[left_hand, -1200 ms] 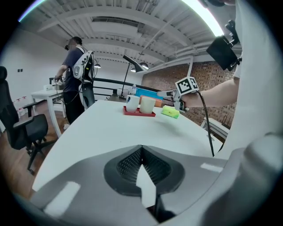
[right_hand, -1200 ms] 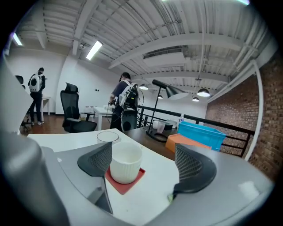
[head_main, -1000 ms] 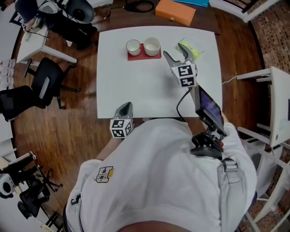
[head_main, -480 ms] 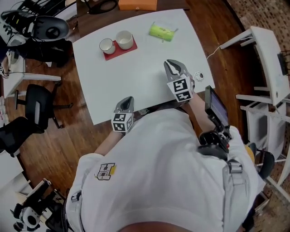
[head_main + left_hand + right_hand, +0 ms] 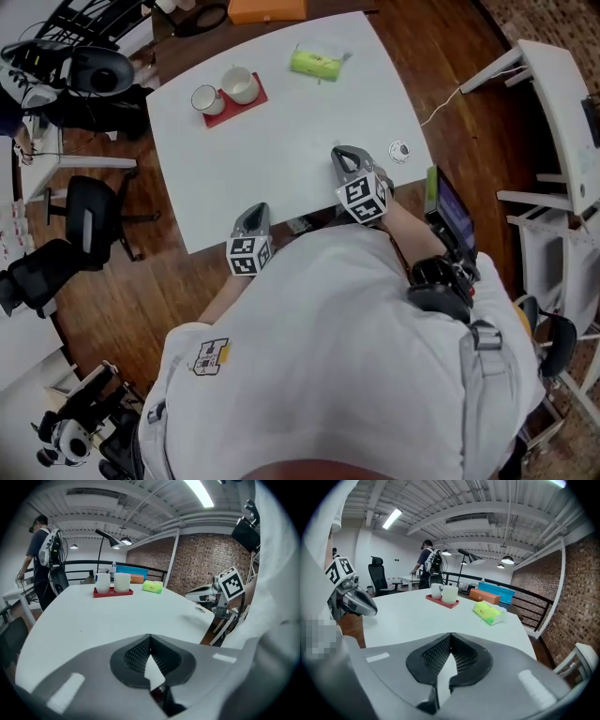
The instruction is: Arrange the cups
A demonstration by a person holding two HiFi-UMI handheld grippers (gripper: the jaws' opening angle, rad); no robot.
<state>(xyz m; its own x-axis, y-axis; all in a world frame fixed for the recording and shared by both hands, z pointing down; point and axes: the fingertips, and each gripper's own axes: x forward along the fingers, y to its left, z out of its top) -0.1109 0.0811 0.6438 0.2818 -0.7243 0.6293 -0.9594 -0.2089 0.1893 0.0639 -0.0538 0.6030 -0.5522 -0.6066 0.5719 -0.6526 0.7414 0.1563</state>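
- Pulling back from the far side, your right gripper (image 5: 345,155) now sits at the near edge of the white rectangular table (image 5: 272,155). A second ago it reached out beside the bright green soft packet (image 5: 316,63).
- Its jaws have just been closing: they were spread wide then, and now they are pressed together with nothing between them.
- Your left gripper (image 5: 255,214) is closed and empty, as it was before, at the near table edge to the left of the right one.
- The two white ceramic cups (image 5: 241,84) stand side by side on the flat red tray (image 5: 248,101) at the far left of the table. They are arranged as they were and are well apart from both grippers.
- The green packet lies to the right of the tray, apart from it.
- A small round silver disc (image 5: 400,150) lies near the table's right edge, close to your right gripper.
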